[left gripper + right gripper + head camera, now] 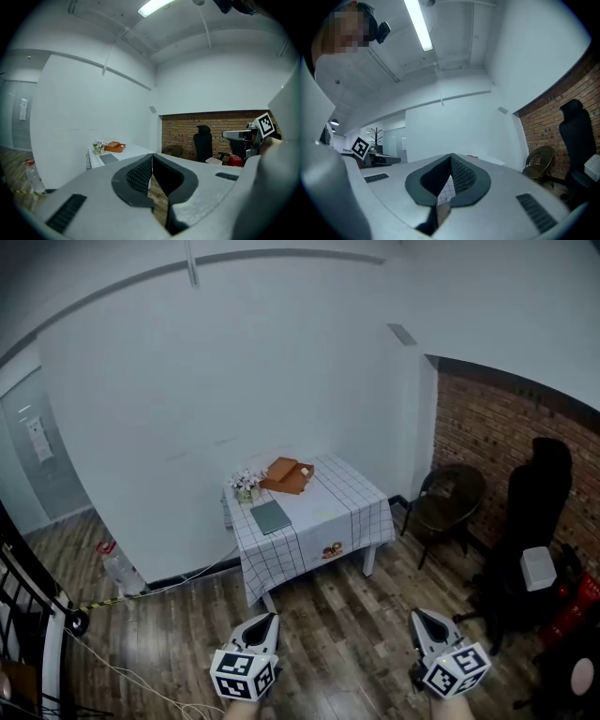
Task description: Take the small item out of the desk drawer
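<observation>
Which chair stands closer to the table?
The low round brown chair; the tall black office chair stands farther to the right of the table.

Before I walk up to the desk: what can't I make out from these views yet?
- Drawer: in no view; in the head view the cloth hangs over the sides where it might be.
- Small item: in no view.
- Orange thing on the cloth: too small in head and left gripper views to identify.
- Right gripper view: the right tongs' own body hides nearly all the cloth.

Grey left tool (267, 619) and right tool (419, 614) have black pads (139, 176), marker cubes (244, 674).
</observation>
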A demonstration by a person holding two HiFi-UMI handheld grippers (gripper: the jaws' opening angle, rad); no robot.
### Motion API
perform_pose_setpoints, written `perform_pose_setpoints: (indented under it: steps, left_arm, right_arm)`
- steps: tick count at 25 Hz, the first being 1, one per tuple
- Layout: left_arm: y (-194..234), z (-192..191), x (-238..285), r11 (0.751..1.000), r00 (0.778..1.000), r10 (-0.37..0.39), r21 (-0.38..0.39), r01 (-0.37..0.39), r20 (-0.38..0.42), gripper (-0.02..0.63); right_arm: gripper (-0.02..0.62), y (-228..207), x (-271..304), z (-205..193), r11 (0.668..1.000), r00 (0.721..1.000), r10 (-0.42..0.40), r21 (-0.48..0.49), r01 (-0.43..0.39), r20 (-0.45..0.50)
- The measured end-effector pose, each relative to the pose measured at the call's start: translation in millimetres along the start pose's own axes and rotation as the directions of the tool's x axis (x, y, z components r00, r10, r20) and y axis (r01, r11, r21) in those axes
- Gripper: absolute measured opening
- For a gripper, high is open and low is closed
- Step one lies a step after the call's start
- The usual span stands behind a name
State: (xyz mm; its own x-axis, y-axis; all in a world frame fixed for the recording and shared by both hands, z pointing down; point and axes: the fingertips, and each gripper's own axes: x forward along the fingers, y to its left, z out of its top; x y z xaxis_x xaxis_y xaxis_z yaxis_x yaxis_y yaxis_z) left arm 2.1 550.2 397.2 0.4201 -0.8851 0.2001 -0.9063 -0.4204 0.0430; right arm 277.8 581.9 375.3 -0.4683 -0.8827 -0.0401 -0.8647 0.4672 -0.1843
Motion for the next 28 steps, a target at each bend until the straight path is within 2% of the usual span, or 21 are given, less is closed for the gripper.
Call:
perform_pose_setpoints:
  steps: [5, 11, 17, 22, 28]
  left_arm:
    - [-18.7, -16.9, -5.6, 1.0, 1.0, 0.03, -0.008, -0.03, -0.001, 0.012]
    - [-13.0, -37.8, -1.3, 0.997, 0.997, 0.059, -0.045, -0.061, -0.043, 0.012]
    - [0.7, -37.1, 36.9, 0.998, 0.999, 0.027, -0.048, -0.03, -0.044, 0.012]
    - [41.2, -35.8, 88.1, 0.998, 0.999, -0.001, -0.059, -0.002, -0.048, 0.012]
    - [117.9, -20.3, 165.7, 0.998, 0.998, -0.032, -0.046, 0.03, -0.047, 0.012]
  right_arm:
    - [-0.005, -0.3, 2.2, -3.7, 0.999, 0.999, 0.033, -0.035, -0.034, -0.006]
    - [-0.005, 18.5, 12.8, -20.2, 0.993, 0.992, 0.114, 0.004, -0.114, -0.048]
    - [-0.005, 7.8, 39.0, -39.0, 0.993, 0.989, 0.112, 0.041, -0.109, -0.093]
    - [-0.005, -1.7, 98.5, -53.4, 0.993, 0.986, 0.114, 0.043, -0.109, -0.126]
    - [-0.005, -13.0, 209.9, -67.1, 0.993, 0.982, 0.116, 0.047, -0.11, -0.149]
